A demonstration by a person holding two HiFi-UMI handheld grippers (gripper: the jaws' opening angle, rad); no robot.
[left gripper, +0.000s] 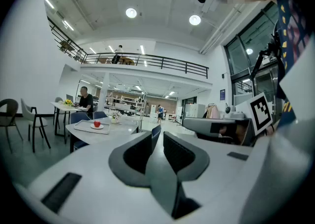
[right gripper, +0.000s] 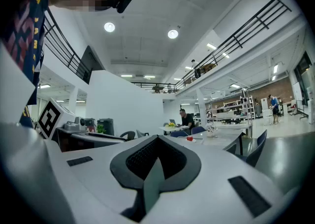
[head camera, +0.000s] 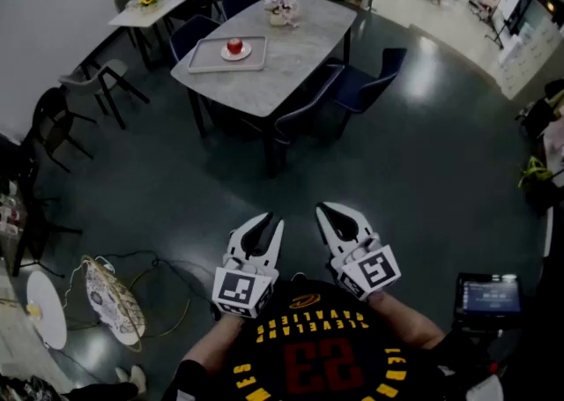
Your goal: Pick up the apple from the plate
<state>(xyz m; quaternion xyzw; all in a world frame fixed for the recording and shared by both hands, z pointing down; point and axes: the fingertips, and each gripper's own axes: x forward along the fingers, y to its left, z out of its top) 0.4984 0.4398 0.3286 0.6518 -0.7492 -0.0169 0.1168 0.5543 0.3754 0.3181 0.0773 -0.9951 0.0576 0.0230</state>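
White left gripper (head camera: 271,223) had its jaws a crack apart, right gripper (head camera: 328,211) was pinched together, both empty, and the small red apple (head camera: 234,45) sat on its round white plate (head camera: 247,55) way off ahead and leftward, marginally nearer the left one

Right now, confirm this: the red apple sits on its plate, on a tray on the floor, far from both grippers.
Wrong in one point: the tray stands on the table, not the floor; the head view shows it. The rest holds.
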